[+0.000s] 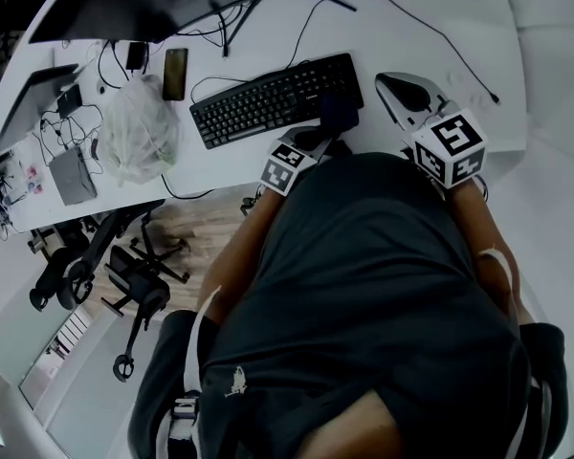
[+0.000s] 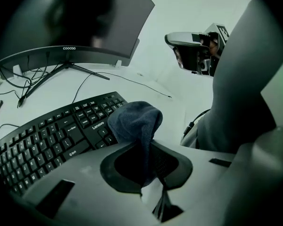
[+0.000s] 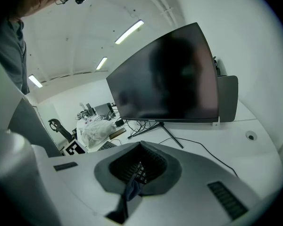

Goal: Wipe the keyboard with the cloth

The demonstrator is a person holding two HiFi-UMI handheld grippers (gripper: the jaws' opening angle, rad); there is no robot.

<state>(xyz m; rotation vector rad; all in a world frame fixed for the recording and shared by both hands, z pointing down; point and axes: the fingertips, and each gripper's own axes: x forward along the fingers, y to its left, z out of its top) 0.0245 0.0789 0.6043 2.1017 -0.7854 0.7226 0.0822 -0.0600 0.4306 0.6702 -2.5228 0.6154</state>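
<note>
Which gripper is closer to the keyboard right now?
Left. The left gripper holds the cloth at the keyboard's right end; the right gripper is farther right, apart from the keyboard.

dim, green-tinted pictures, strongly fisheye-warped and dark at the edges.

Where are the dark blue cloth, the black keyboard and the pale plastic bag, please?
dark blue cloth [image 2: 134, 119]: left gripper view, on its bunched top.
black keyboard [image 1: 268, 101]: head view, middle of its keys.
pale plastic bag [image 1: 137, 127]: head view, middle of the bag.
</note>
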